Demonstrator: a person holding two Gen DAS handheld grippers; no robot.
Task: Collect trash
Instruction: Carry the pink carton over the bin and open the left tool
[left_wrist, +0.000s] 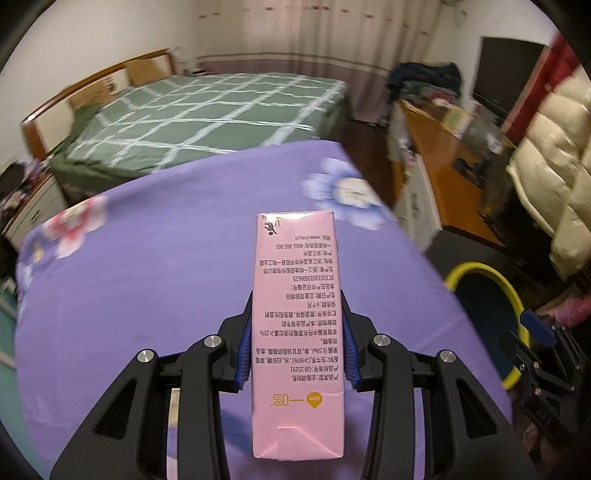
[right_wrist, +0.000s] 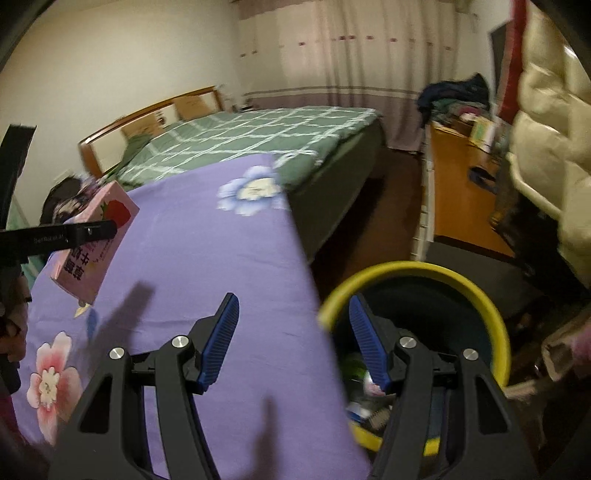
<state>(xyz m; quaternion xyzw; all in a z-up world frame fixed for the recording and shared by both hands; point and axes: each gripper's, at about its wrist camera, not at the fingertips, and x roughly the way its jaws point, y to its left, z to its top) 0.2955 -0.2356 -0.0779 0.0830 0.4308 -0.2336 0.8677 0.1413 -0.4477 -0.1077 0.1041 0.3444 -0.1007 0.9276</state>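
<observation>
My left gripper (left_wrist: 297, 317) is shut on a pink milk carton (left_wrist: 297, 332), its blue pads pressing both long sides, held above the purple flowered cloth (left_wrist: 147, 277). From the right wrist view the same carton (right_wrist: 99, 240) hangs at the left in the left gripper's black finger (right_wrist: 74, 234). My right gripper (right_wrist: 293, 306) stands open with nothing between its fingers, over the cloth's right edge and the yellow-rimmed bin (right_wrist: 424, 269). Some trash lies inside the bin. In the left wrist view the bin (left_wrist: 480, 273) sits at the lower right, beside the right gripper's body.
A green checked bed (left_wrist: 207, 114) lies beyond the purple cloth. A wooden desk (left_wrist: 450, 173) with clutter runs along the right, and a cream padded coat (left_wrist: 554, 166) hangs near it. Dark floor (right_wrist: 369, 221) separates the bed, desk and bin.
</observation>
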